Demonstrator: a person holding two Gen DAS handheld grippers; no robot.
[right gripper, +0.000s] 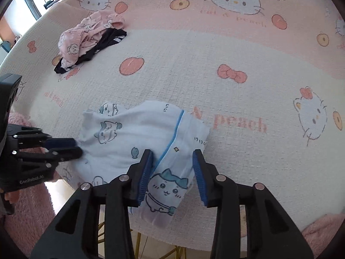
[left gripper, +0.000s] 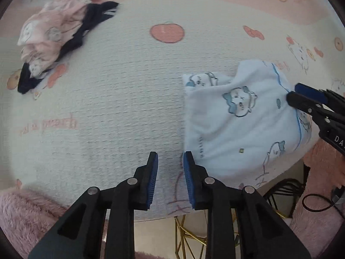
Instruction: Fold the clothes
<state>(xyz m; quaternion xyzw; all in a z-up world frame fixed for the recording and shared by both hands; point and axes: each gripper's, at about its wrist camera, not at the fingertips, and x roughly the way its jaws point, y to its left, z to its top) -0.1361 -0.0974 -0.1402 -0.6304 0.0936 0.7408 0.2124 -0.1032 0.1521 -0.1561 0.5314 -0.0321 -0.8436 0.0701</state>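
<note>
A light blue garment (right gripper: 138, 138) with cartoon cat prints and a blue stripe lies partly folded near the table's front edge; it also shows in the left wrist view (left gripper: 241, 118). My right gripper (right gripper: 172, 161) is open, its fingers spread over the garment's near part. My left gripper (left gripper: 170, 164) is open and empty over the cloth just left of the garment; in the right wrist view (right gripper: 69, 147) it sits at the garment's left edge. The right gripper shows at the garment's right edge in the left wrist view (left gripper: 301, 97).
A pile of pink and dark navy clothes (left gripper: 54, 36) lies at the far left, also in the right wrist view (right gripper: 90, 41). A pink and white Hello Kitty tablecloth (right gripper: 215, 54) covers the table. Gold table legs (left gripper: 187, 233) and pink fluffy seats (left gripper: 323, 183) are below the front edge.
</note>
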